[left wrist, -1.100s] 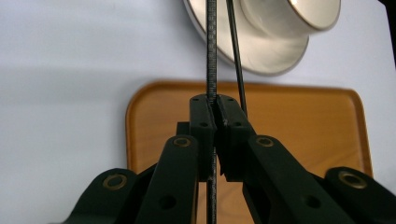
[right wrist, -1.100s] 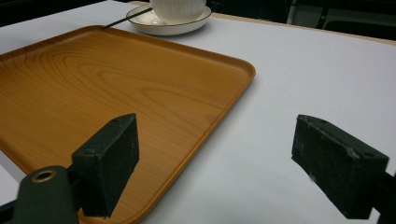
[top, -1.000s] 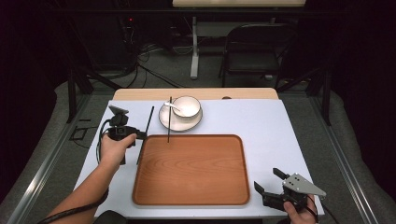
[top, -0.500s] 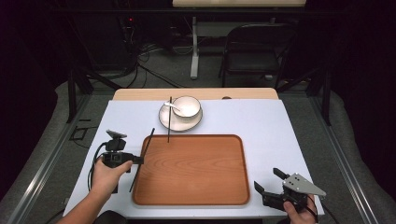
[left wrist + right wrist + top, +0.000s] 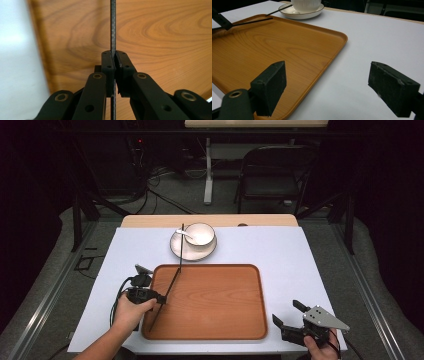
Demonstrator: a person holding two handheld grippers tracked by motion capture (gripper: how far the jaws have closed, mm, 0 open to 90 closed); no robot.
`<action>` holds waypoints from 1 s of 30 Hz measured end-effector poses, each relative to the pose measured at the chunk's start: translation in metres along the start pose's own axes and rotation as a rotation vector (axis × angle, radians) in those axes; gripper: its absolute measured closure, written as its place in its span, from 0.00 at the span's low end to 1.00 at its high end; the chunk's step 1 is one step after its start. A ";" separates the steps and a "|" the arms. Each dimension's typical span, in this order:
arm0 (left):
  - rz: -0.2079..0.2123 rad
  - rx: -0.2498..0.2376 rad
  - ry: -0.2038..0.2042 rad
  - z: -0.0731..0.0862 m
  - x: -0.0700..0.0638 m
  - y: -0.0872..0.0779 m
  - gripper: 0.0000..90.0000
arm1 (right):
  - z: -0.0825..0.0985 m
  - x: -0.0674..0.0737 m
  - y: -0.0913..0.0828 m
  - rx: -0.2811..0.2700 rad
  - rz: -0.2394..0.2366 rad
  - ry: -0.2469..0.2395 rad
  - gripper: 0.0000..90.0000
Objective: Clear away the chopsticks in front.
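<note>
My left gripper (image 5: 161, 300) is shut on a thin black chopstick (image 5: 172, 280), which slants over the left part of the wooden tray (image 5: 225, 315). In the left gripper view the pads (image 5: 109, 65) pinch the chopstick (image 5: 113, 35) above the tray's wood grain (image 5: 155, 37). A second black chopstick (image 5: 181, 245) leans on the white plate (image 5: 180, 251) behind the tray. My right gripper (image 5: 295, 320) is open and empty at the near right corner of the table. In the right gripper view its jaws (image 5: 327, 90) stand wide over the white mat, beside the tray's edge (image 5: 329, 50).
A white bowl (image 5: 201, 234) with a white spoon (image 5: 184, 233) in it stands on the plate. The white mat (image 5: 300, 265) covers the table. A black chair (image 5: 270, 175) and cables lie on the floor beyond the table's far edge.
My left hand has carried the chopstick toward the near side and to the right, from beside the tray to over its left edge. The right gripper has stayed still.
</note>
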State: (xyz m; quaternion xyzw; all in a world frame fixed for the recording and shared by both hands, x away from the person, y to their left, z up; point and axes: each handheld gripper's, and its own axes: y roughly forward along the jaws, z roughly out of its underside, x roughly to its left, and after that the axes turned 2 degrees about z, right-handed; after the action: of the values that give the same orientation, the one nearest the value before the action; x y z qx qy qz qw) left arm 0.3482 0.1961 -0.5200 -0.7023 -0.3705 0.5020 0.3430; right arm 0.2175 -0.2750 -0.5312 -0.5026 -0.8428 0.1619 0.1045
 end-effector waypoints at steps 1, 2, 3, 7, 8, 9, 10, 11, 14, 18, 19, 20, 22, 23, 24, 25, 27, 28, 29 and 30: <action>-0.002 0.006 0.007 -0.001 -0.001 0.002 0.95 | 0.000 0.000 0.000 0.000 0.000 0.000 0.16; 0.000 0.004 -0.003 -0.001 -0.004 0.005 0.95 | 0.000 0.000 0.000 0.000 0.000 0.000 0.16; -0.001 0.005 0.001 -0.002 -0.005 0.006 0.95 | 0.000 0.000 0.000 0.000 -0.001 0.000 0.16; -0.020 -0.002 0.007 -0.006 -0.011 0.010 0.95 | 0.000 0.000 0.000 -0.003 -0.001 0.000 0.16; -0.025 0.001 0.008 -0.007 -0.011 0.010 0.95 | 0.000 0.000 0.000 -0.002 -0.001 0.000 0.16; -0.027 0.004 0.008 -0.008 -0.011 0.010 0.95 | 0.000 0.000 0.000 -0.003 -0.001 -0.001 0.16; -0.033 -0.003 0.000 -0.008 -0.013 0.011 0.95 | 0.000 0.000 0.000 -0.003 -0.001 -0.001 0.16; -0.038 0.000 0.005 -0.009 -0.013 0.011 0.95 | 0.000 0.000 0.000 -0.003 -0.001 -0.002 0.16; -0.053 0.001 0.005 -0.009 -0.013 0.012 0.95 | 0.000 0.000 -0.001 -0.005 -0.001 -0.003 0.16; -0.057 -0.001 -0.002 -0.009 -0.012 0.013 0.95 | 0.000 0.000 0.000 -0.006 -0.001 -0.004 0.16; -0.061 -0.003 -0.002 -0.008 -0.012 0.014 0.95 | 0.000 0.000 0.000 -0.007 -0.001 -0.003 0.16; -0.062 0.001 -0.002 -0.008 -0.012 0.014 0.95 | 0.000 0.000 0.000 -0.004 -0.002 -0.003 0.16; -0.062 0.014 0.001 -0.008 -0.011 0.014 0.95 | 0.000 0.000 0.000 -0.004 -0.002 -0.002 0.16; -0.062 0.015 -0.002 -0.008 -0.012 0.015 0.95 | 0.000 0.000 0.000 -0.002 -0.002 0.001 0.16; -0.061 0.014 0.000 -0.008 -0.012 0.015 0.94 | 0.000 0.000 0.000 -0.001 -0.003 0.002 0.16; -0.058 0.019 0.001 -0.008 -0.012 0.015 0.94 | 0.000 0.000 0.000 -0.001 -0.003 0.003 0.16; -0.059 0.015 0.003 -0.008 -0.013 0.016 0.93 | 0.000 0.000 0.000 -0.001 -0.003 0.002 0.16; -0.058 0.017 0.005 -0.008 -0.014 0.016 0.93 | 0.000 0.000 0.000 -0.001 -0.003 0.001 0.16; -0.059 0.017 0.005 -0.008 -0.014 0.016 0.94 | 0.000 0.000 0.000 -0.002 -0.003 -0.001 0.16; -0.061 0.018 0.007 -0.008 -0.014 0.016 0.94 | 0.000 0.000 0.000 -0.003 -0.003 -0.002 0.16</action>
State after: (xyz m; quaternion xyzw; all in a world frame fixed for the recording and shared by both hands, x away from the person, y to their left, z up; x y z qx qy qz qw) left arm 0.3553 0.1748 -0.5256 -0.6893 -0.3858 0.4922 0.3657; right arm 0.2173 -0.2752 -0.5312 -0.5014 -0.8438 0.1609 0.1030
